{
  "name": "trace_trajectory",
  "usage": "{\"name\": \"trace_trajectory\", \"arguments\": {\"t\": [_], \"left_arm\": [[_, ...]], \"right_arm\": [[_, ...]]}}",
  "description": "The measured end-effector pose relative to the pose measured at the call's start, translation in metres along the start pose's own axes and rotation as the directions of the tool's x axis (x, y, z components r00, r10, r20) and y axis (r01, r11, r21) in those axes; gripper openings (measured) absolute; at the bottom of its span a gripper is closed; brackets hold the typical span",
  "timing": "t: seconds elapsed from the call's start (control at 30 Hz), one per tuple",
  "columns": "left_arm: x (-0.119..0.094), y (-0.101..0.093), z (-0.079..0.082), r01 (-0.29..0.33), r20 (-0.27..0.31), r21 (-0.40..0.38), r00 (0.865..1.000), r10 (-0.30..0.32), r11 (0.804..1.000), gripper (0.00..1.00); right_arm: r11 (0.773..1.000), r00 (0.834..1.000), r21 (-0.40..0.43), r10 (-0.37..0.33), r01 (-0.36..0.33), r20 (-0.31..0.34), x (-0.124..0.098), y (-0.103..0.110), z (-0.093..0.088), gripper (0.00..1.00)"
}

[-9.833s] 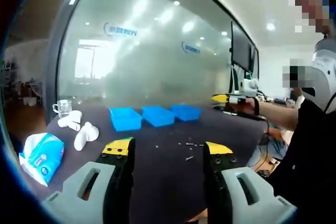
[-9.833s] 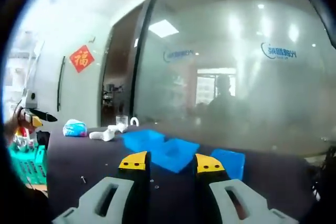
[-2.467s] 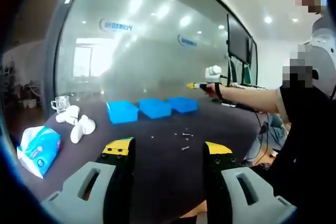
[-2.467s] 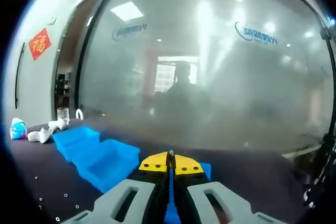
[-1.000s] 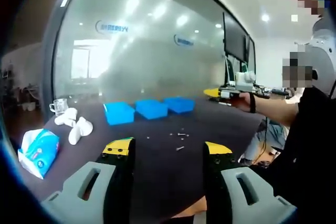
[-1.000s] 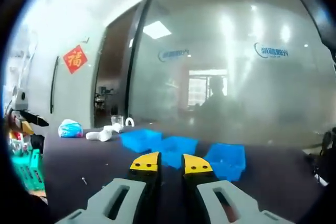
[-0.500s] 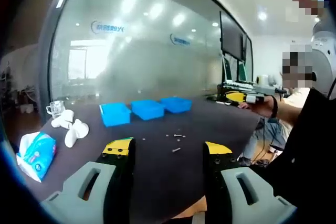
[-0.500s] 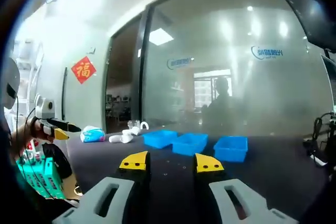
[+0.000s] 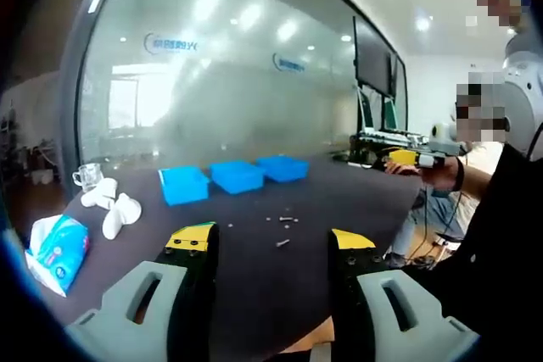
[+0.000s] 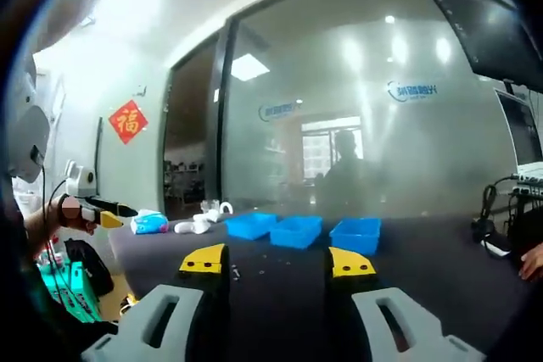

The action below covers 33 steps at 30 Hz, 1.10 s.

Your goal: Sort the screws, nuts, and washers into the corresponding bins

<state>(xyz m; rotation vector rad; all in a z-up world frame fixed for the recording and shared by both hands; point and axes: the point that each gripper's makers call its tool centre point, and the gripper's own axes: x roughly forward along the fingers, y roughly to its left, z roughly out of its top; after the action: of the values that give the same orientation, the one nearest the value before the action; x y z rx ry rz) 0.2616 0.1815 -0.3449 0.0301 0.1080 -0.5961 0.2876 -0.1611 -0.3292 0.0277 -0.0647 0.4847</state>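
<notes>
Three blue bins stand in a row at the far side of the dark table. A few small screws lie loose in front of them. My left gripper hovers open and empty over the near table edge. A hand holds my right gripper off the table's right end. In the right gripper view the bins sit ahead, my right gripper is open and empty, and the left gripper shows at far left.
A blue tissue pack, white rolled objects and a glass cup lie at the table's left end. A frosted glass wall rises behind the table. The person stands at the right. A green rack is nearby.
My right gripper's jaws have opened wider and it has drawn back from the bins toward the table's right end. The left gripper has hardly moved.
</notes>
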Motion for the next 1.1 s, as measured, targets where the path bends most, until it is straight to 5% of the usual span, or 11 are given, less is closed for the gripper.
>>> {"name": "trace_trajectory", "arguments": {"t": [0.57, 0.87, 1.1], "left_arm": [[-0.001, 0.001, -0.005, -0.003, 0.002, -0.013, 1.000, 0.003, 1.000, 0.51], [-0.003, 0.002, -0.006, -0.009, 0.005, -0.019, 1.000, 0.009, 1.000, 0.51], [-0.006, 0.005, -0.007, -0.016, 0.005, -0.018, 1.000, 0.016, 1.000, 0.51]], "right_arm": [[1.000, 0.999, 0.017, 0.008, -0.007, -0.053, -0.007, -0.009, -0.007, 0.41], [0.995, 0.989, -0.021, 0.097, -0.100, -0.114, 0.009, -0.005, -0.010, 0.40], [0.972, 0.956, -0.062, 0.211, -0.228, -0.204, 0.025, 0.009, -0.013, 0.40]]}}
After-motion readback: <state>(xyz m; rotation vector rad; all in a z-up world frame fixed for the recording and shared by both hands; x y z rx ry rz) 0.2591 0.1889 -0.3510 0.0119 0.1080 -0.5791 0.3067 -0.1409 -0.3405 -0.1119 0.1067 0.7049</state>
